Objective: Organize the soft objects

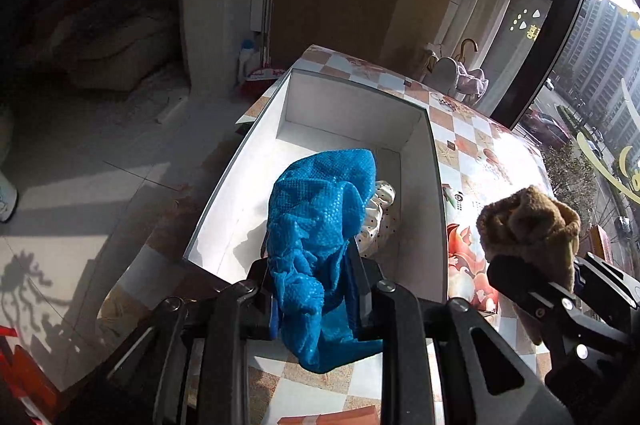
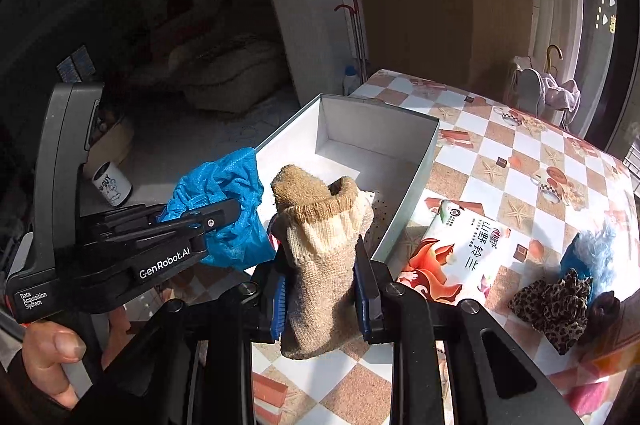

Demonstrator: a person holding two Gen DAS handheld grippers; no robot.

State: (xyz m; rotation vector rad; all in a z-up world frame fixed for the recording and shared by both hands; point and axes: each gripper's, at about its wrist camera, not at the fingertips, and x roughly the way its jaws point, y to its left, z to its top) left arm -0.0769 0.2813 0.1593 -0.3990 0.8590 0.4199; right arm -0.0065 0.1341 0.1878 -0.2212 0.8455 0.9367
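Observation:
My left gripper (image 1: 312, 265) is shut on a crumpled blue shoe cover (image 1: 316, 221), held over the near end of a white open box (image 1: 434, 185). A white polka-dot cloth (image 1: 380, 221) lies inside the box, partly hidden by the blue cover. My right gripper (image 2: 320, 265) is shut on a tan knitted sock (image 2: 320, 257) just before the box (image 2: 416, 193). In the right wrist view the left gripper (image 2: 236, 209) with the blue shoe cover (image 2: 224, 193) is at the left. In the left wrist view the right gripper (image 1: 532, 273) with the sock (image 1: 532, 221) is at the right.
A checkered tablecloth (image 2: 520, 161) covers the table. On it lie a tissue pack (image 2: 460, 245), a leopard-print scrunchie (image 2: 556, 301) and a blue fluffy item (image 2: 596, 245) at the right. A cardboard sheet (image 2: 444, 9) leans behind; a chair with clothes (image 2: 548, 93) stands beyond the table.

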